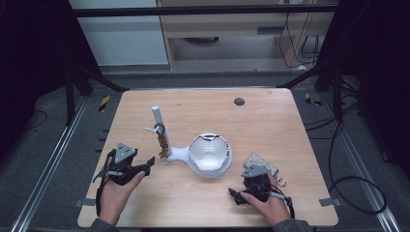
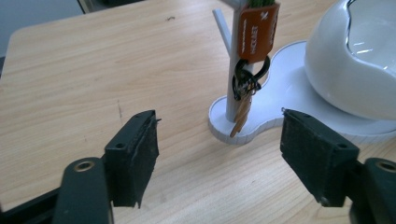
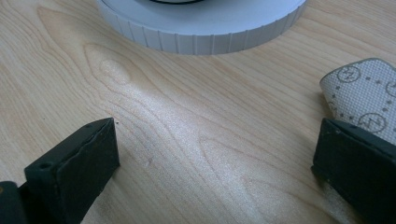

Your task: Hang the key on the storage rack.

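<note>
A white stand has an upright post and a round bowl. A bunch of keys with an orange tag hangs from the post's hook, the keys dangling over the base. My left gripper is open just left of the stand, pointing at it, with nothing between its jaws. My right gripper is open low over the table near the front edge, jaws empty. A patterned pouch lies behind it, its corner beside one jaw.
The bowl's ribbed base rim lies ahead of my right gripper. A small metal ring rests right of the right hand. A dark round hole marks the table's far side. Bare wood stretches between the hands.
</note>
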A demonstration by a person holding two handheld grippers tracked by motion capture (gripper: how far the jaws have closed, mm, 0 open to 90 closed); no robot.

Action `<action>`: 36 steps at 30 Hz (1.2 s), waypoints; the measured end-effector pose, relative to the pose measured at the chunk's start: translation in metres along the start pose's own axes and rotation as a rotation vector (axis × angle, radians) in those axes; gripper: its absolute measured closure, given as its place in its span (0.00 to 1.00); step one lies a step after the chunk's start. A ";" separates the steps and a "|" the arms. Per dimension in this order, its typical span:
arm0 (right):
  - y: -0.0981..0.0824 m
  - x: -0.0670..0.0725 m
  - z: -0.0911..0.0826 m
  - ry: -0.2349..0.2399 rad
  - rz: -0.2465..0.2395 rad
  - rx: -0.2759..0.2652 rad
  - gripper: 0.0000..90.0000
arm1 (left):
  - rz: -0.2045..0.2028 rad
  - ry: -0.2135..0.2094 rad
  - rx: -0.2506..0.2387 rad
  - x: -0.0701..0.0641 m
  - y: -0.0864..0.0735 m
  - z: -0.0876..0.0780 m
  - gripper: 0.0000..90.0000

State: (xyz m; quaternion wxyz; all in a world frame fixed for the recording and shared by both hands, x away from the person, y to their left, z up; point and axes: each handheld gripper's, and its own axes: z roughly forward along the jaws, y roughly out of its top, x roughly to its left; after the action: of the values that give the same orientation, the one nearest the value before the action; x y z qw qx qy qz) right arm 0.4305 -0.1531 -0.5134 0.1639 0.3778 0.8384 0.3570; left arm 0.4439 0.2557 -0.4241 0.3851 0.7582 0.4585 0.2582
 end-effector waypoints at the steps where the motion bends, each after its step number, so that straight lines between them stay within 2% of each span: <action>1: 0.000 0.000 0.000 0.000 -0.001 -0.001 0.00 | 0.001 0.004 0.011 0.001 -0.001 0.001 0.27; 10: 0.000 0.000 0.000 0.000 0.000 0.000 0.00 | -0.005 -0.002 0.091 0.010 -0.013 0.008 0.17; 13: 0.000 0.000 0.000 0.001 0.002 0.000 0.00 | 0.006 -0.008 0.124 0.015 -0.018 0.011 0.14; 20: 0.000 0.000 0.000 0.001 0.002 0.000 0.00 | 0.005 0.005 0.162 0.024 -0.027 0.015 0.13; 28: 0.000 0.000 0.000 0.001 0.002 0.000 0.00 | -0.014 0.031 0.181 0.038 -0.037 0.021 0.13; 36: 0.000 0.000 0.000 0.000 0.002 0.000 0.00 | -0.023 0.029 0.190 0.046 -0.046 0.030 0.13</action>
State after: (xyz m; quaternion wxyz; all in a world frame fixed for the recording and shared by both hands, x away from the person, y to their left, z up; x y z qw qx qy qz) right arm 0.4303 -0.1531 -0.5134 0.1636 0.3789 0.8380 0.3570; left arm 0.4643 0.2988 -0.4771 0.3076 0.7821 0.4953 0.2200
